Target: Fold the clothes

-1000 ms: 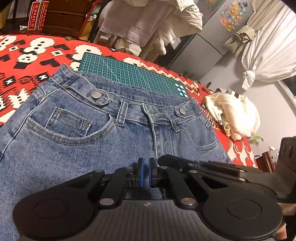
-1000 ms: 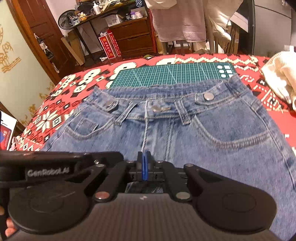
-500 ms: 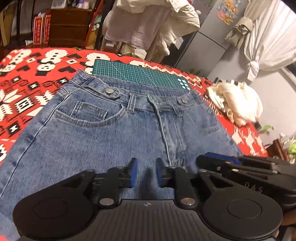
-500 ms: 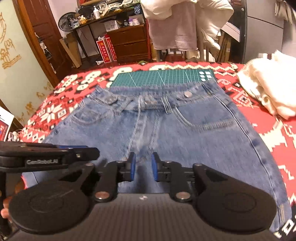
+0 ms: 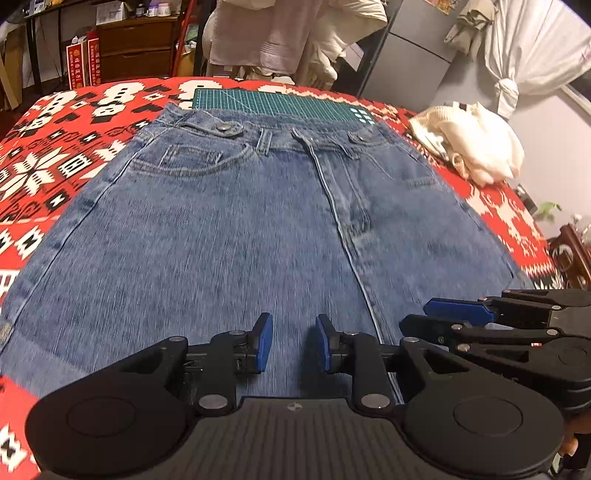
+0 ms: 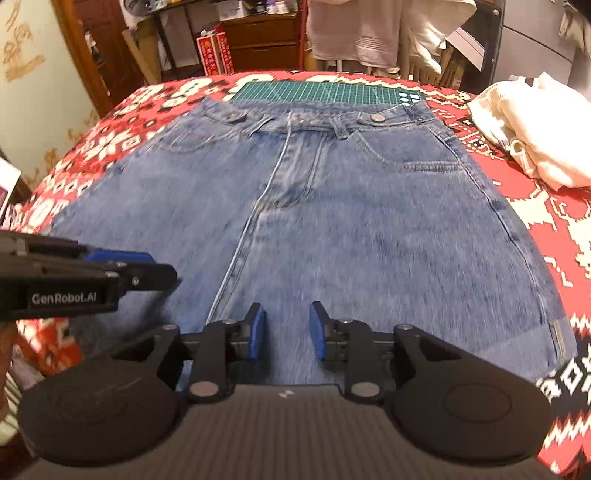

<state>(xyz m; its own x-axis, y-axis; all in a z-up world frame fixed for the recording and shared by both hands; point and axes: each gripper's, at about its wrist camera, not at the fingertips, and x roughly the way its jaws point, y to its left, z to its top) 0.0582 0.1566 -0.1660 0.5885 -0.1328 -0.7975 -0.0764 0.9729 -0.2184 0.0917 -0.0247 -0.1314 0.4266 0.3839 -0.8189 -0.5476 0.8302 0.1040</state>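
Item one, the jeans (image 5: 229, 229): blue denim, spread flat and front side up on my work surface; waistband at the far end, lying over the near edge of a green cutting mat (image 5: 273, 105); fly seam running down the middle toward me; a hem with a folded cuff shows at the near right in the right wrist view.

Item two, my left gripper (image 5: 293, 345): blue pads apart, nothing between them, poised over the lower denim just left of the centre seam; whether it touches the cloth I cannot tell.

Item three, my right gripper (image 6: 286, 330): pads likewise parted and empty, over the denim just right of the seam; the two tools sit side by side, each visible at the edge of the other's camera.

Item four, the red patterned blanket (image 6: 147, 110): white and black motifs, covering the surface beneath the jeans.

Item five, a cream knitted garment (image 6: 532, 133): bundled on the blanket, to the right of the jeans near the waistband, apart from them.

Item six, background: a wooden dresser (image 6: 266, 40) and pale hanging clothes (image 5: 273, 33) beyond the far edge.
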